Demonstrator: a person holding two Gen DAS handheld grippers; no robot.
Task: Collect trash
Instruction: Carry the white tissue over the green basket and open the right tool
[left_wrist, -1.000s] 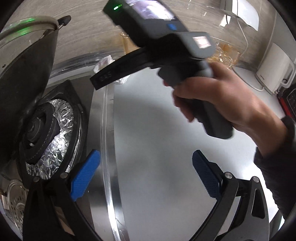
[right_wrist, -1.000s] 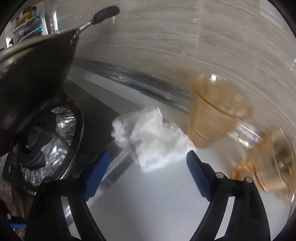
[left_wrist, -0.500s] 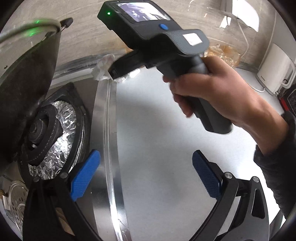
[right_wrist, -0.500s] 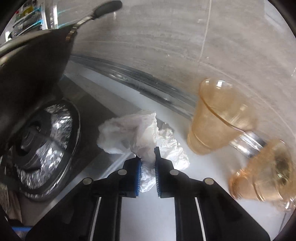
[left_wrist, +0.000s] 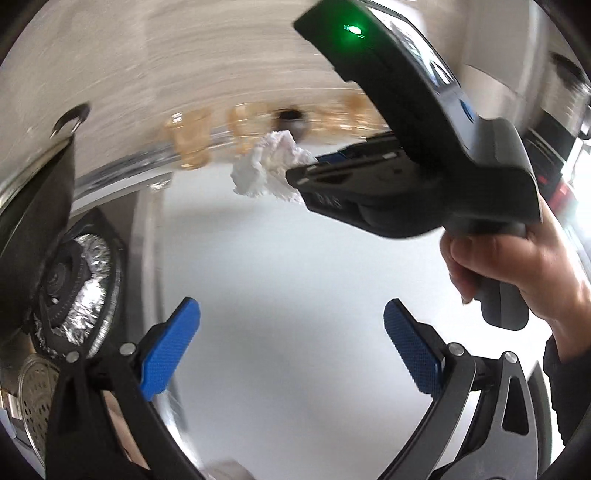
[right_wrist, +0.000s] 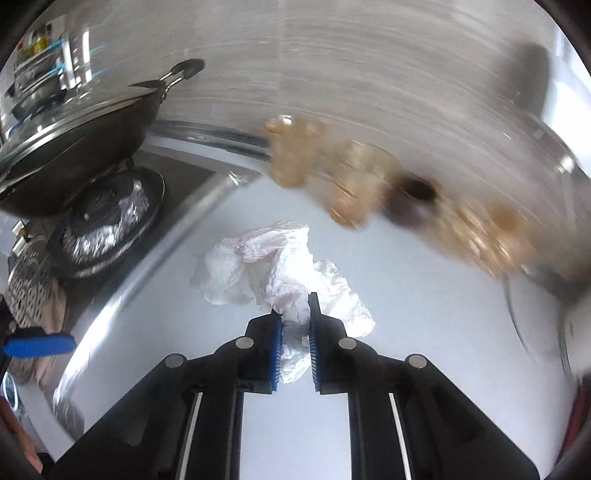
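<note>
White desk (right_wrist: 424, 314) fills my view. My right gripper (right_wrist: 295, 328) is clenched on a crumpled white plastic bag (right_wrist: 273, 266), lifted above it; my left gripper (left_wrist: 291, 347) is released, empty. Blurred amber glasses (right_wrist: 291, 155) stand behind.

Crumpled wrapper (left_wrist: 271, 166) in right gripper (left_wrist: 314, 168)

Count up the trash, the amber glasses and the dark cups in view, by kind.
Crumpled white trash, clamped in the right gripper: 1
Amber glasses: at least 3; motion blur hides the exact number
Dark cup: 1
Total: at least 5
</note>
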